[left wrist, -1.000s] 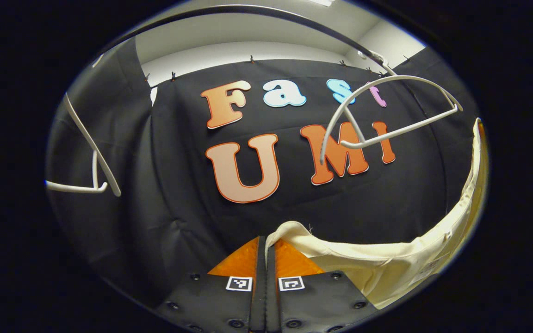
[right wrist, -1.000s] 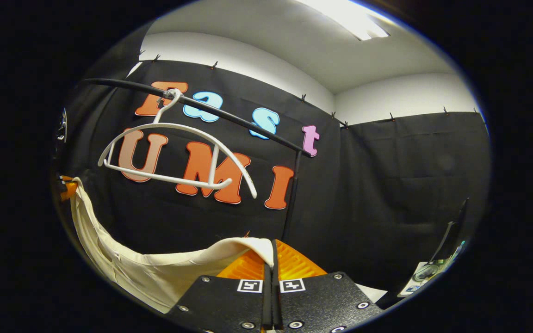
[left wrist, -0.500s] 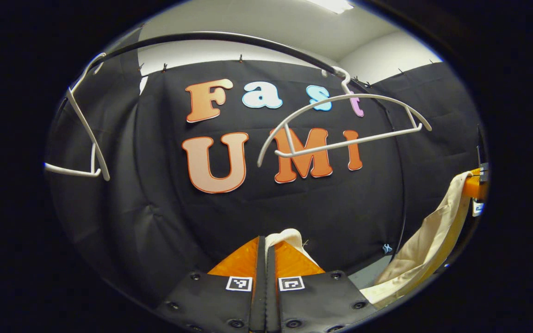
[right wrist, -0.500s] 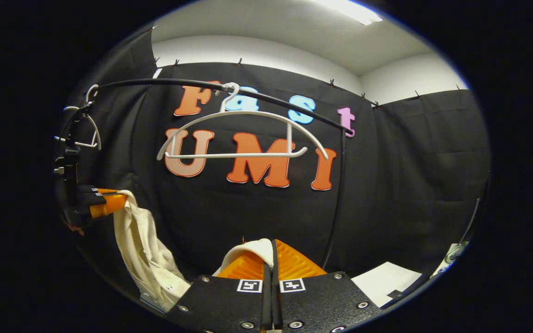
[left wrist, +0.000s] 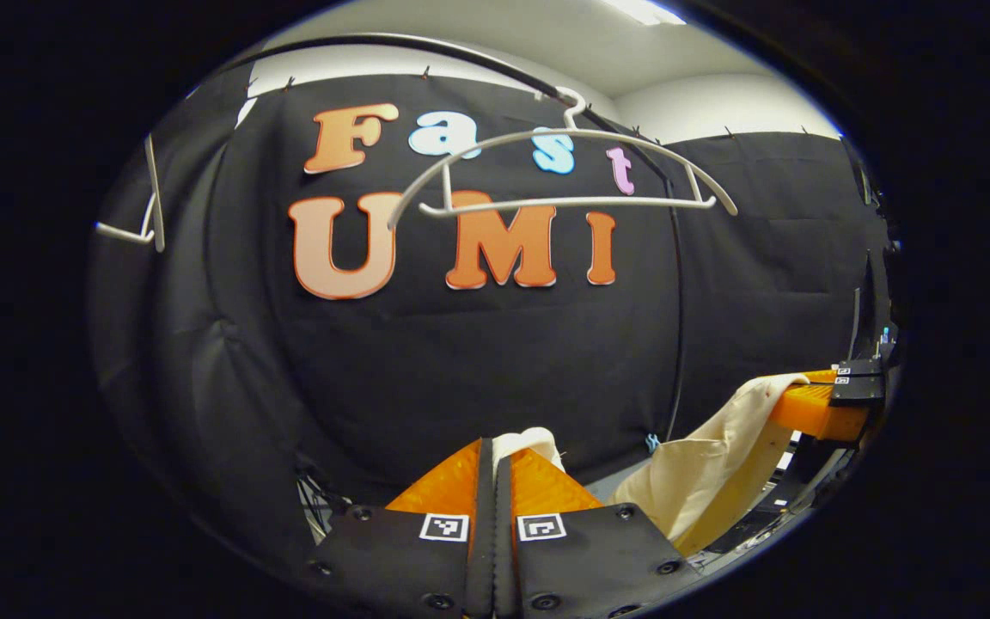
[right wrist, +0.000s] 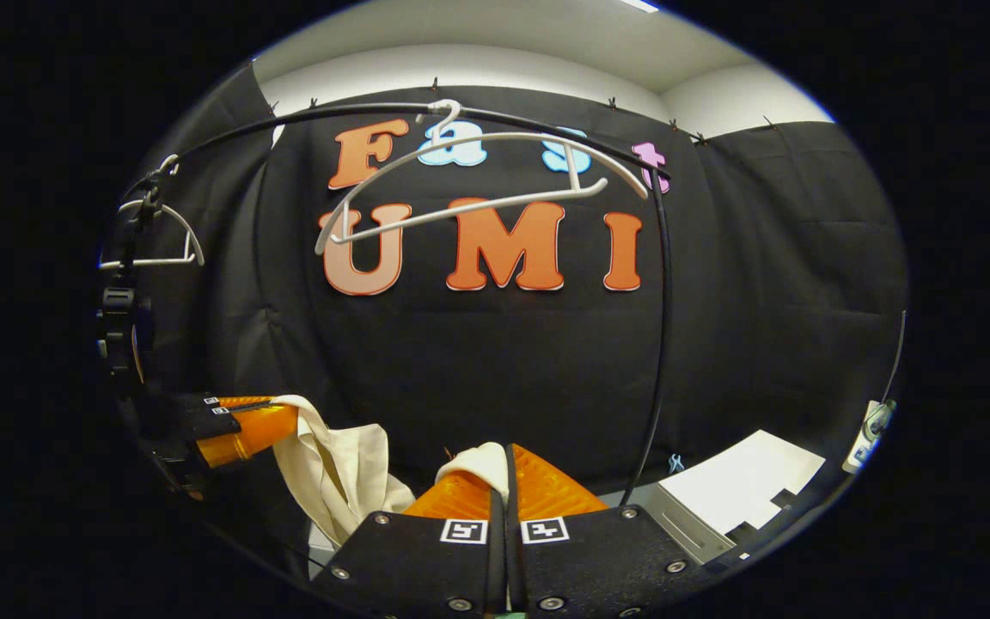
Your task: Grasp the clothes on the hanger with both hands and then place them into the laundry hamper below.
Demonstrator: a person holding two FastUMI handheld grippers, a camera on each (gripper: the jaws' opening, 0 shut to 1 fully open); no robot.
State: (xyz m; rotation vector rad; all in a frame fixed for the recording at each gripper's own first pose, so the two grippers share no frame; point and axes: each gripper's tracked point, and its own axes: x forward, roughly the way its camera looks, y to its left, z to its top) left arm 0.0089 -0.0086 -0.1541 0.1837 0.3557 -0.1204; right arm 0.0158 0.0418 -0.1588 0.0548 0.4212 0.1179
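Cream garment point(left wrist: 701, 481) pinched by left gripper point(left wrist: 495, 456) and right gripper point(right wrist: 505, 468), slung between, below bare hanger point(right wrist: 478, 180). Hamper unseen; rim could be missed if cloth released blind.

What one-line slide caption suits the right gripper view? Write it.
Right hand-held gripper and left hand-held gripper hold a cream garment below the bare white hanger on the rail.
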